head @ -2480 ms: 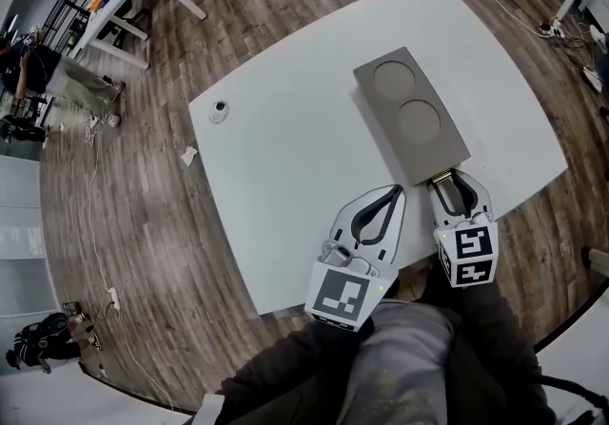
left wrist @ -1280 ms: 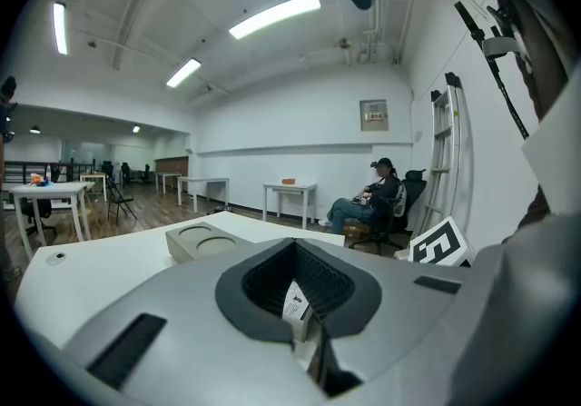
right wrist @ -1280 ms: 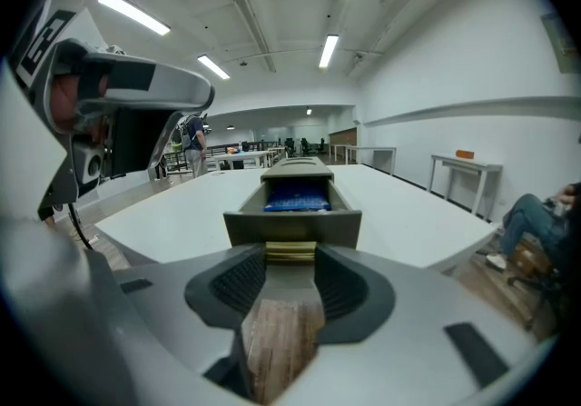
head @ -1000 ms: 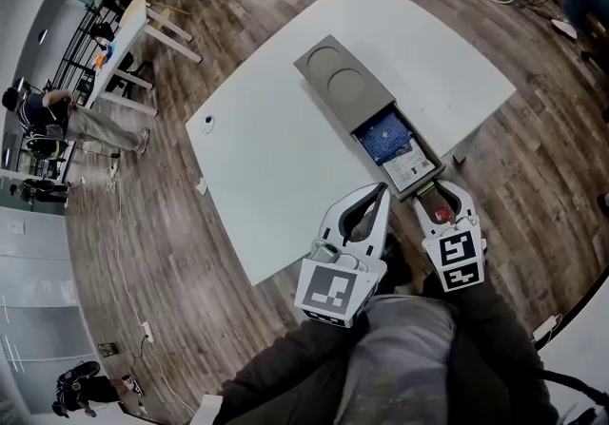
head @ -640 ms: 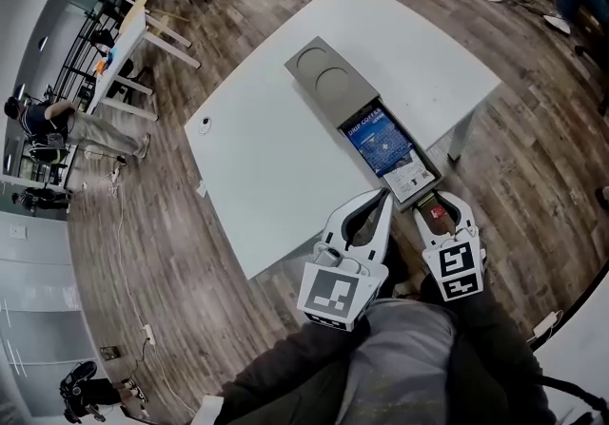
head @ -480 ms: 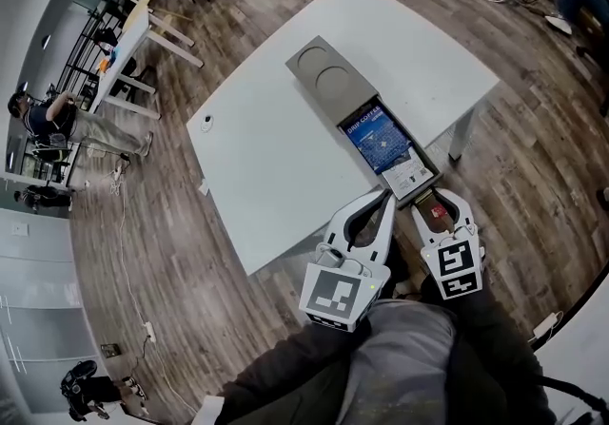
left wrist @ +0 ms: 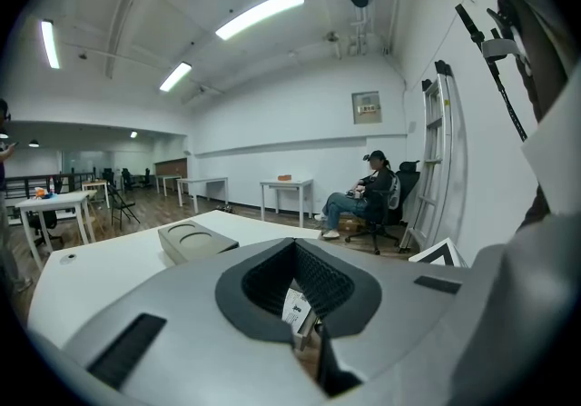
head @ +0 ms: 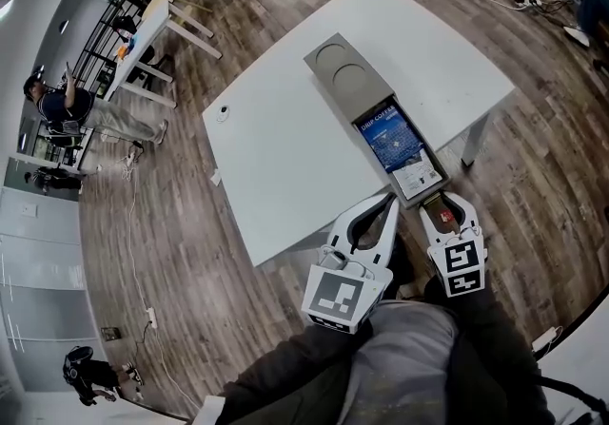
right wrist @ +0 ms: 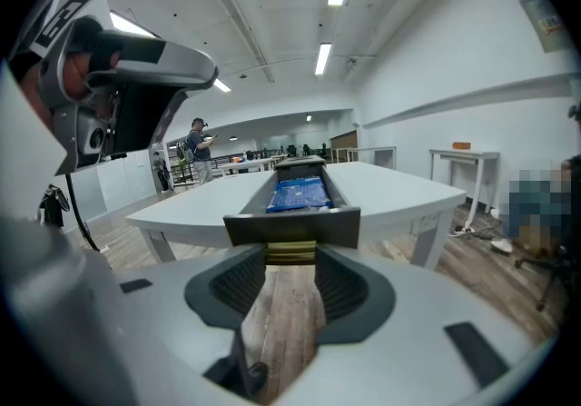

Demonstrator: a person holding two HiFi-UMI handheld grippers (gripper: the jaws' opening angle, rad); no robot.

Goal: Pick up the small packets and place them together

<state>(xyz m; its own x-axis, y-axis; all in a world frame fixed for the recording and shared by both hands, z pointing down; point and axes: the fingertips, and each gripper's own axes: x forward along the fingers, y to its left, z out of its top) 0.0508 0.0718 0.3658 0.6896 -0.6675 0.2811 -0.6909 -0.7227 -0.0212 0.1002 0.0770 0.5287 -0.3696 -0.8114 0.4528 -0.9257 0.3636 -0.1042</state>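
Note:
A grey box [head: 347,76] lies on the white table [head: 285,157], its drawer [head: 430,193] pulled out toward me. A blue packet [head: 393,140] and a white printed packet [head: 419,176] lie inside the drawer. My right gripper [head: 440,207] sits just past the table's near edge, shut on the drawer's brass handle [right wrist: 290,252]. The right gripper view shows the dark drawer front [right wrist: 290,224] and the blue packet [right wrist: 295,193] behind it. My left gripper [head: 388,204] hangs beside the drawer with its tips together and nothing held.
A small round object [head: 223,113] sits near the table's far left corner. Wooden floor surrounds the table. A person [head: 67,105] stands by other desks at the far left. In the left gripper view, another person [left wrist: 363,195] sits beyond the table.
The drawer was shut at first. It has since slid out of the box toward me with the right gripper on its handle, uncovering the packets. It has barely moved in the last half second.

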